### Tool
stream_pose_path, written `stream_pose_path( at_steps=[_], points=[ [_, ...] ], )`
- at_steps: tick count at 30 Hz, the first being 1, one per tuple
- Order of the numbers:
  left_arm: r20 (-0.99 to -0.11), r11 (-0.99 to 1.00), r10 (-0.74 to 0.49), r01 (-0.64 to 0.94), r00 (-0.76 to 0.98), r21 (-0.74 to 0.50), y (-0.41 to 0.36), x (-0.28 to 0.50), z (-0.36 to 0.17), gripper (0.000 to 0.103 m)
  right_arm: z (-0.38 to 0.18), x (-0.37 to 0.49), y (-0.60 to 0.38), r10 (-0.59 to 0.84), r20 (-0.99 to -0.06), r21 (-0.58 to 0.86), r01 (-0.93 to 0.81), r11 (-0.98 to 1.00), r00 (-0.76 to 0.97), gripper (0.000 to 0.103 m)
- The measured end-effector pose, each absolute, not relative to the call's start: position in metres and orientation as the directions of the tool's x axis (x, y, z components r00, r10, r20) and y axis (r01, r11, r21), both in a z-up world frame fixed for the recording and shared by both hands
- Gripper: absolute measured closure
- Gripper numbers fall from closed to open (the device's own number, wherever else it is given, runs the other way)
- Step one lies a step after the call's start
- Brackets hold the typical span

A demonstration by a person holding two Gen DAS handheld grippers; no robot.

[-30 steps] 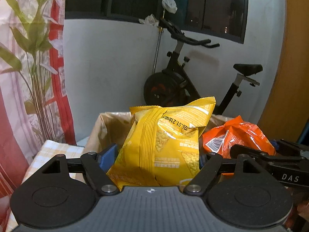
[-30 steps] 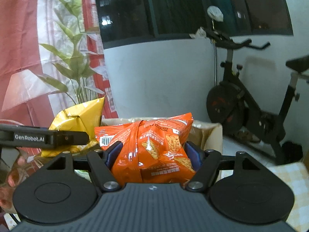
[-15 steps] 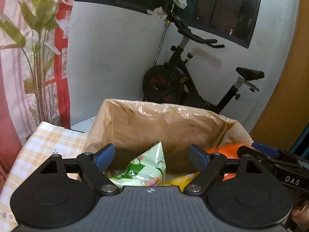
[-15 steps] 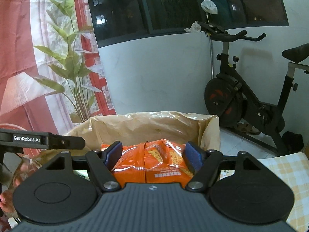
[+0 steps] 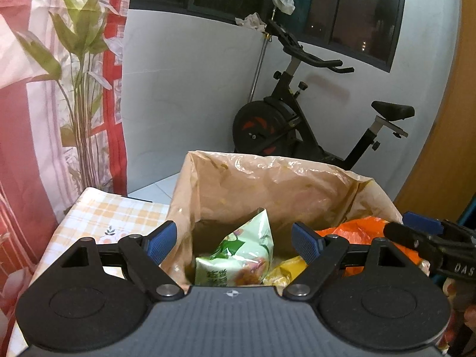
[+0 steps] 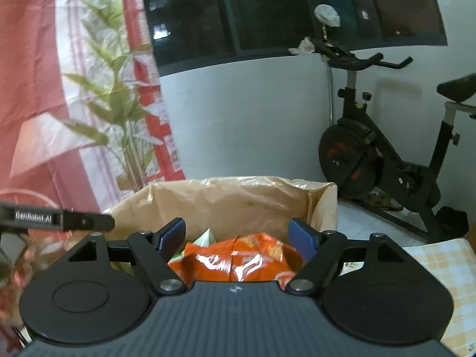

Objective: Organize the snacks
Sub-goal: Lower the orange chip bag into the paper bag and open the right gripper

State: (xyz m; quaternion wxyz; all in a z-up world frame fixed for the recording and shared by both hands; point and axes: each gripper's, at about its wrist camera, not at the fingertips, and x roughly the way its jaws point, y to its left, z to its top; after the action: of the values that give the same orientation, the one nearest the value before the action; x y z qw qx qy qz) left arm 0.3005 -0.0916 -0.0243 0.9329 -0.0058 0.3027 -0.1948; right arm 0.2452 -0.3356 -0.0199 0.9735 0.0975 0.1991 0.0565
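A box lined with a tan plastic bag [image 5: 282, 184] holds snack packs: a green pack [image 5: 238, 255] standing up, a yellow pack [image 5: 285, 270] low beside it, and an orange pack [image 5: 360, 232] to the right. My left gripper [image 5: 235, 238] is open and empty above the box's near edge. My right gripper [image 6: 238, 235] is open above the orange pack [image 6: 238, 261], which lies in the lined box [image 6: 238, 199]. The green pack's tip [image 6: 205, 238] shows behind the orange one. Each gripper shows at the edge of the other's view.
The box stands on a table with a yellow checked cloth [image 5: 113, 217]. Behind it are a white wall, an exercise bike [image 5: 297, 125] and a red and white curtain with a leaf print [image 5: 59, 89]. A wooden door [image 5: 446, 148] is at the right.
My left gripper opened and let the yellow pack drop into the box. My right gripper opened and let go of the orange pack, which now lies in the box. Both grippers rose a little.
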Motion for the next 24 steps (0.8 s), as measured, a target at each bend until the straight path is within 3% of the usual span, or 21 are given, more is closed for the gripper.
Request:
stream_pose_path(
  at_steps=[5, 12, 14, 16, 24],
  points=[
    [-0.562, 0.924, -0.370, 0.354, 0.740, -0.142, -0.083, 0.291, -0.027, 0.017, -0.021, 0.236, -0.329, 0.168, -0.441, 0.175, -0.099, 0.980, 0.882, 0.025],
    [-0.554, 0.925, -0.370, 0.351, 0.746, -0.146, -0.083, 0.287, -0.031, 0.017, -0.023, 0.251, -0.329, 0.180, -0.551, 0.205, -0.077, 0.976, 0.815, 0.036],
    [-0.548, 0.923, -0.376, 0.353, 0.747, -0.152, -0.082, 0.286, -0.032, 0.017, -0.029, 0.265, -0.327, 0.178, -0.589, 0.207, -0.066, 0.976, 0.788, 0.046],
    [-0.547, 0.923, -0.377, 0.354, 0.748, -0.153, -0.080, 0.287, -0.033, 0.017, -0.034, 0.281, -0.325, 0.178, -0.611, 0.206, -0.062, 0.977, 0.771, 0.048],
    [-0.554, 0.931, -0.359, 0.331, 0.751, -0.154, -0.066, 0.286, -0.037, 0.017, -0.028, 0.304, -0.314, 0.143, -0.586, 0.181, -0.043, 0.983, 0.798, 0.050]
  ],
)
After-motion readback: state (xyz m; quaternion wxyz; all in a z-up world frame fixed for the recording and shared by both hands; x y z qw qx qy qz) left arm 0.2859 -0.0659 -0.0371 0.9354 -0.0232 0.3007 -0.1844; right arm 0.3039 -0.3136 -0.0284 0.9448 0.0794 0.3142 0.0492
